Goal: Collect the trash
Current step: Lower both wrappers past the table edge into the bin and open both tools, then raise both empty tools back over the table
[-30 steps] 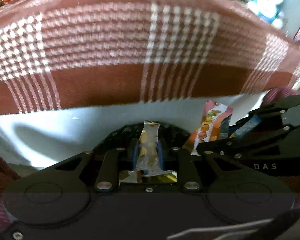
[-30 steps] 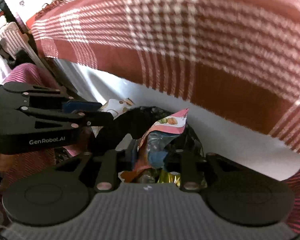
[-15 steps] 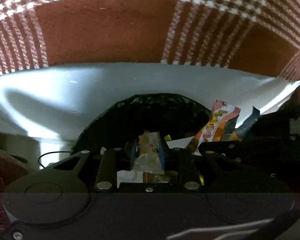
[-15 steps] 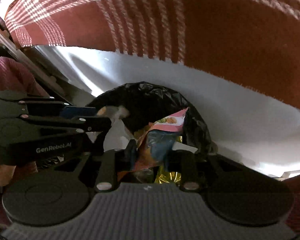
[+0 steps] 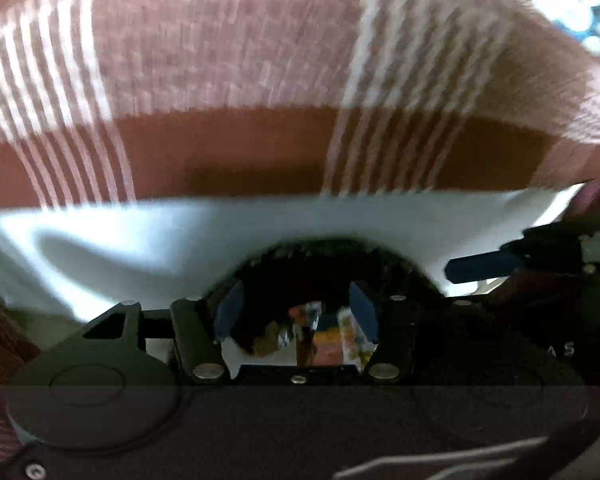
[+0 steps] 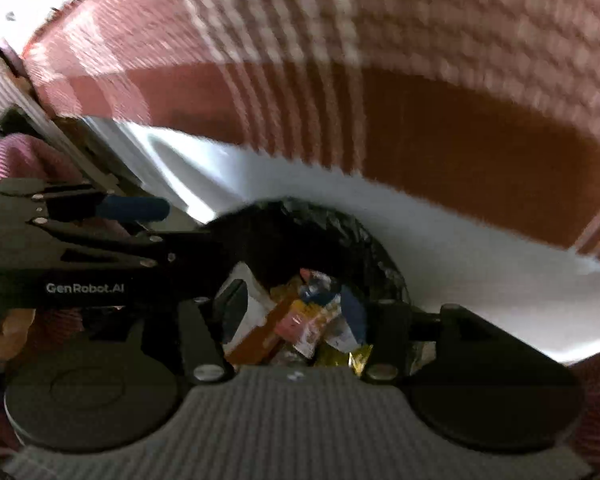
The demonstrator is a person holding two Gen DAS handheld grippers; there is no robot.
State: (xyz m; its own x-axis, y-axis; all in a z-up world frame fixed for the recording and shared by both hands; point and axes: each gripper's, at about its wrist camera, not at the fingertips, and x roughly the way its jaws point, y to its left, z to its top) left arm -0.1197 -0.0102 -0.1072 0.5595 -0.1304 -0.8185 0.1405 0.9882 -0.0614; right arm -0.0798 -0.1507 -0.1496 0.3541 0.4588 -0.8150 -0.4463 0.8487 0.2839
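The bin lined with a black trash bag sits right under both grippers. Inside it lie several crumpled snack wrappers in pink, orange and gold. My left gripper hangs over the bag mouth with its jaws opening, and its blue pads touch nothing. My right gripper is beside it, its jaws also opening, and the wrappers lie loose below its pads. Each gripper shows in the other's view: the right gripper at the right edge, the left gripper at the left.
A red-brown and white plaid cloth hangs over a white surface just behind the bin. A pink striped sleeve and a hand are at the left. Blurred shelves and toys fill the far corners.
Both grippers have let go: the gold wrapper has left the left jaws and the pink and blue wrapper has left the right jaws. Both lie in the bag, and both sets of jaws stand wider.
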